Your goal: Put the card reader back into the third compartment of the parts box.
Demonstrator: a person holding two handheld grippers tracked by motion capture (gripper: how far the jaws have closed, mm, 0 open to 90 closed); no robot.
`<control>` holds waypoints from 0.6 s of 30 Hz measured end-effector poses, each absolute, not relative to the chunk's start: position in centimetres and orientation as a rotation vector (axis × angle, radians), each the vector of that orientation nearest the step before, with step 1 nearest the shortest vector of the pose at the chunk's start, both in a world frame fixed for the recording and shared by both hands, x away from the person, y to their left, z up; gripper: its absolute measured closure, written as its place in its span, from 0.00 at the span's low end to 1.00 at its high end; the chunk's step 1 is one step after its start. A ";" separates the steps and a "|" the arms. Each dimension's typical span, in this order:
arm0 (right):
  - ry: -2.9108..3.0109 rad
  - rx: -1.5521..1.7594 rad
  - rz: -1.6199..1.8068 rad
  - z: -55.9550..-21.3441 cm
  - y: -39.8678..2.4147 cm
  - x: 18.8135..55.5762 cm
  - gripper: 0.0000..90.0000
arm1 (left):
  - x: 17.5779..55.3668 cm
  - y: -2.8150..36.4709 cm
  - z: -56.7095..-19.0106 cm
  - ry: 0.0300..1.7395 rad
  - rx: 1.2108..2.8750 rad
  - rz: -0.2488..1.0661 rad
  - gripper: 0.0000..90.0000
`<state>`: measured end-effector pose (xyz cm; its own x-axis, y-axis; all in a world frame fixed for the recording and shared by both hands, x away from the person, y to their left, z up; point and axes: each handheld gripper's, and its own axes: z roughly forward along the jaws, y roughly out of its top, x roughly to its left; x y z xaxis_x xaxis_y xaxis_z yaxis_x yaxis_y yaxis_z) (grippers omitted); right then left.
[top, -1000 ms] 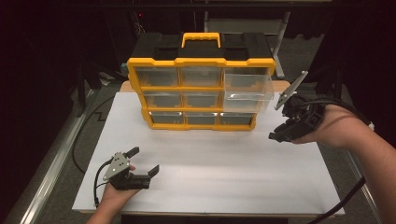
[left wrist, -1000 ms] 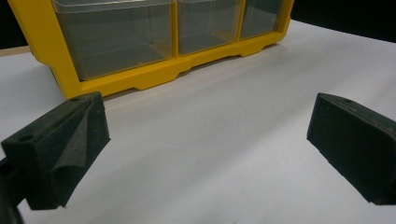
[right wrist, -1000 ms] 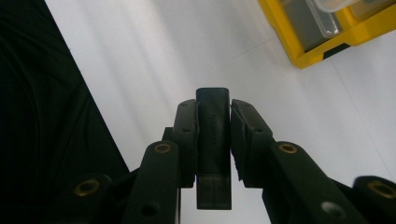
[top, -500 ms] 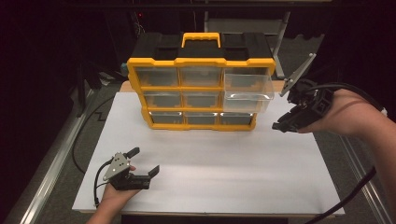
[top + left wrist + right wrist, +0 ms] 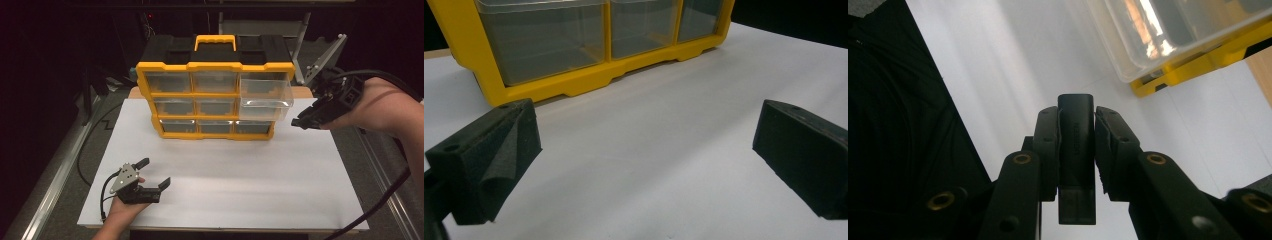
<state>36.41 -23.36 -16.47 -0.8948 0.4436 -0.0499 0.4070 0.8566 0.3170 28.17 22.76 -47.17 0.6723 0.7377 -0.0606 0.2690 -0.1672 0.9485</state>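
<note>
Jaws of the right gripper (image 5: 1076, 145) clamp a small black block (image 5: 1076, 150) across its flat sides; the left gripper (image 5: 151, 176) gapes wide, empty. The block looks stiff, light and smooth, so I judge a mid-length hold steadiest toward the clear open drawer (image 5: 265, 94).

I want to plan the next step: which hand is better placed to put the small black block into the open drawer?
The right. The right gripper already clamps the small black block beside the open drawer; the left gripper rests open, near the table's front edge.

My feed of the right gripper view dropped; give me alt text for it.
The right gripper is shut on a small black block, held upright between its pads. Beyond it lies the white table, with the pulled-out clear drawer and the organizer's yellow frame at upper right.
</note>
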 end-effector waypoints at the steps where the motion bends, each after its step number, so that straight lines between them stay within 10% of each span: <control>1: 2.907 0.670 0.455 -16.2 -23.3 36.4 0.82 | 28.2 22.8 -47.2 0.814 1.740 0.507 0.00; 18: 2.872 0.688 0.479 -13.1 -23.5 37.6 0.82 | 28.2 22.9 -47.2 0.824 1.757 0.496 0.00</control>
<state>37.58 -23.52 -13.12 -0.8835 0.4631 -0.0701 0.4153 0.8438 0.3399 28.21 22.86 -47.17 0.6731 0.7367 -0.0656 0.2869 -0.1784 0.9412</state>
